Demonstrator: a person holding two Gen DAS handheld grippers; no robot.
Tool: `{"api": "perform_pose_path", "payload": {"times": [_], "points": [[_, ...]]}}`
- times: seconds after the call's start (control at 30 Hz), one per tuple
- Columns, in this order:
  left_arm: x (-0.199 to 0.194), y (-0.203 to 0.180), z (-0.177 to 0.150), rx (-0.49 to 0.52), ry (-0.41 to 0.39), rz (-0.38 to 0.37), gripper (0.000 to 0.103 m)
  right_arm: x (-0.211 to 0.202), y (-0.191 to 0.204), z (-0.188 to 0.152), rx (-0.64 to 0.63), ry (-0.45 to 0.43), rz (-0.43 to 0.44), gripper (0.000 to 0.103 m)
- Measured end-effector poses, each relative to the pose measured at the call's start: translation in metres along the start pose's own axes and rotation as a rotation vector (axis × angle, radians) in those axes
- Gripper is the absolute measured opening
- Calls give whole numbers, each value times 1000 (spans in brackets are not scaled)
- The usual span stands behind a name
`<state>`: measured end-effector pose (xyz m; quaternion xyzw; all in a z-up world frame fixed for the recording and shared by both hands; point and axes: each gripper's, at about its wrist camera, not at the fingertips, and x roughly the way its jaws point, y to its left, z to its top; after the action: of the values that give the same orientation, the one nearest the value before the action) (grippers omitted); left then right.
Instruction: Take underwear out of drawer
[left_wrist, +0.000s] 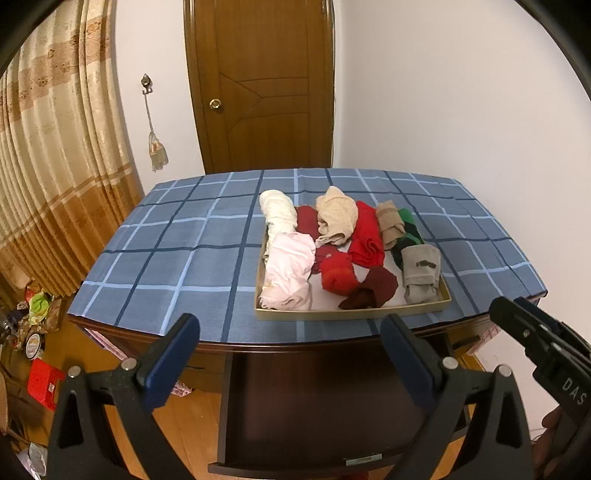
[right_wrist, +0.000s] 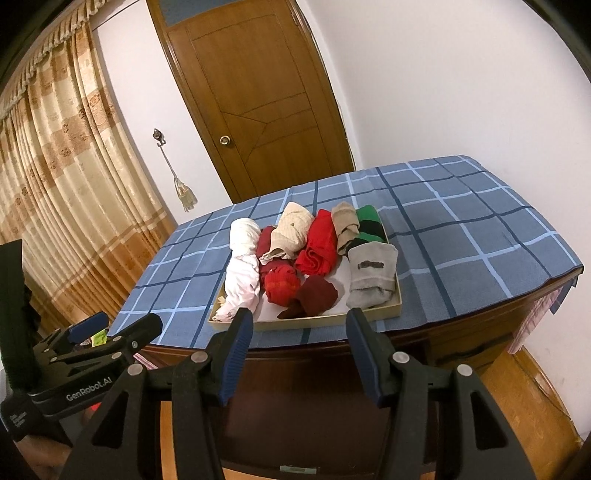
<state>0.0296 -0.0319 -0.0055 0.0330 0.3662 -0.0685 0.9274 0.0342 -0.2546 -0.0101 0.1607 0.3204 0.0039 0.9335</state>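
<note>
right gripper (right_wrist: 299, 354) jaws hanging apart, empty | left gripper (left_wrist: 290, 356) likewise | risk: snagging neighbouring rolls in shallow beige cardboard tray (right_wrist: 325, 320)

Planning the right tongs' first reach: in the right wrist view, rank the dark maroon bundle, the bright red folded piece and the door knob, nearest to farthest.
1. Dark maroon bundle, at the tray's near edge, just beyond the right tongs.
2. Bright red folded piece, mid-tray behind it.
3. Door knob, on the door past the table.
</note>
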Motion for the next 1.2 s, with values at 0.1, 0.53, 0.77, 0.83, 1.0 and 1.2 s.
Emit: {"api": "perform_pose_path", "payload": {"times": [0.1, 0.53, 0.77, 0.83, 1.0, 1.2], "points": [[0, 0, 0, 0, -1, 2, 100, 0, 0, 0, -2, -1, -1, 56], [-1, 3, 0, -1, -2, 6, 100, 0, -2, 0, 4, 0, -7, 56], [-3, 5, 4, 11, -26, 29, 100, 1, -3, 2, 4, -6, -8, 56], [-3, 5, 6, 12, -36, 32, 100, 1, -2, 3, 0, -7, -9, 56], [0, 6, 8, 12, -33, 38, 101, 2, -2, 4, 2, -7, -14, 56], [7, 2, 8, 18, -18, 38, 101, 7, -2, 5, 5, -2, -26, 56]]}}
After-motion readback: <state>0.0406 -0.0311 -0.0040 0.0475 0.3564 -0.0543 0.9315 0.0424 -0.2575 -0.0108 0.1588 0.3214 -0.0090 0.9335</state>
